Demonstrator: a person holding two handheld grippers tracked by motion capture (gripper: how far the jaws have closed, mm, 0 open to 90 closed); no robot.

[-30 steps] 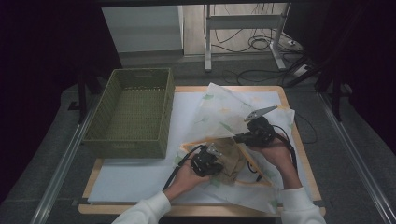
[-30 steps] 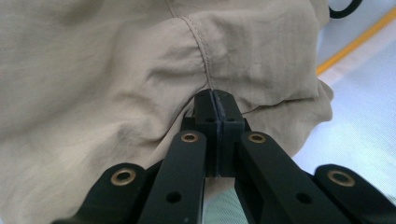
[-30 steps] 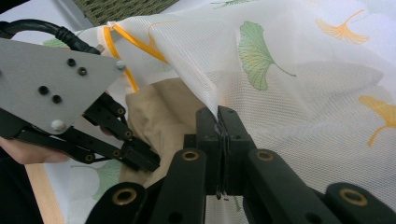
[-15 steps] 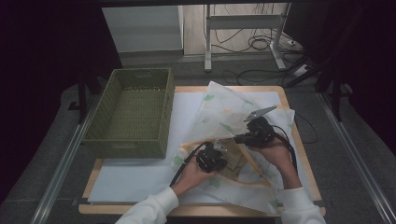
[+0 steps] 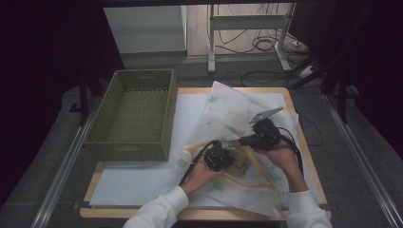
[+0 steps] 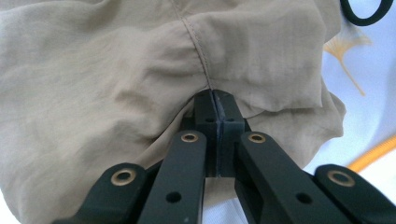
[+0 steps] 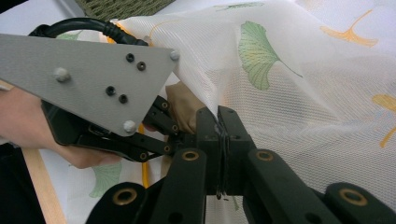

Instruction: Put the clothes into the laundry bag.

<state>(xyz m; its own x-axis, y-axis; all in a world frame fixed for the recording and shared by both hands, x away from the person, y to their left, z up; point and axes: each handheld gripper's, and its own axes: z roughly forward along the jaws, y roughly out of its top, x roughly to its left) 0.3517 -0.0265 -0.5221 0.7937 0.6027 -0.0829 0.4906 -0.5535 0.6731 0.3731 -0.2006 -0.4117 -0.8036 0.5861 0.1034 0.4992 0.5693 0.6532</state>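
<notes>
A beige cloth (image 6: 116, 84) lies bunched on the table, and my left gripper (image 6: 215, 100) is shut on a fold of it beside a seam. From above, the left gripper (image 5: 221, 153) sits at the mouth of a white mesh bag (image 5: 228, 111) printed with ginkgo leaves and edged in orange. My right gripper (image 7: 219, 119) is shut on the edge of that mesh bag (image 7: 303, 93) and holds it lifted. In the high view the right gripper (image 5: 240, 140) points left, close to the left one. The beige cloth (image 5: 242, 161) peeks out between them.
A green woven basket (image 5: 135, 111) stands with nothing in it at the table's left. A white sheet (image 5: 142, 175) covers the wooden table (image 5: 95, 178). The left gripper's grey plate (image 7: 93, 60) and cable (image 7: 84, 25) crowd the right gripper view. Cables lie on the floor behind.
My left gripper has moved right and a little away from the person, carrying the beige cloth closer to the right gripper. The right gripper has stayed in place.
</notes>
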